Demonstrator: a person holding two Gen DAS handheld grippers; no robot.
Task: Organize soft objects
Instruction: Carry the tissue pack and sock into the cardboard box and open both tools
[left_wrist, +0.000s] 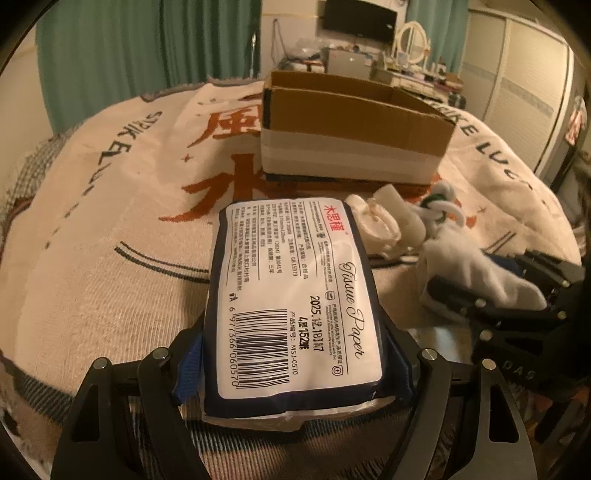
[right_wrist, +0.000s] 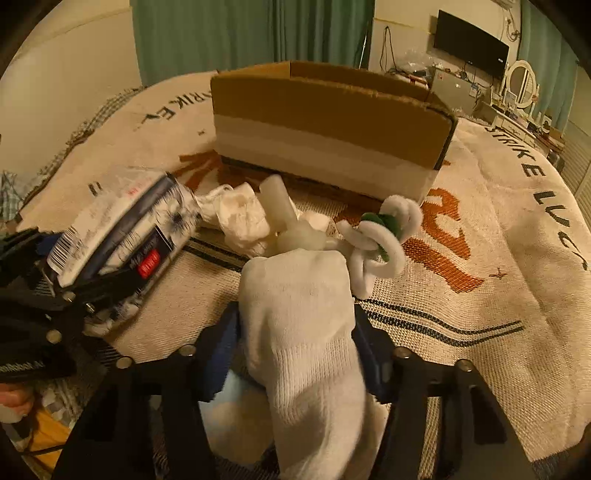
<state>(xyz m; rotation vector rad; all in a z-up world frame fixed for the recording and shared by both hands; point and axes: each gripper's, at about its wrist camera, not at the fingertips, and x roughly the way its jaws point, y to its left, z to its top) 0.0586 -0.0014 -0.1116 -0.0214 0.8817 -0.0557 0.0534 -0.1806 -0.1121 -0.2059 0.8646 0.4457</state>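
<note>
Gripping navy-and-white plastic tissue pack (left_wrist: 295, 314) in left claw (left_wrist: 295, 369), white knit sock (right_wrist: 303, 325) in right claw (right_wrist: 295, 354). Nothing visibly inside brown cardboard box (left_wrist: 354, 136) yet; 3 or so white soft pieces (right_wrist: 251, 218) left on bed blanket (right_wrist: 480, 258).

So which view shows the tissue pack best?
Left wrist: the tissue pack fills the centre, label sharp, clamped in the left hand-held gripper. The right wrist view shows it only sideways, blurred, at the left edge.
</note>
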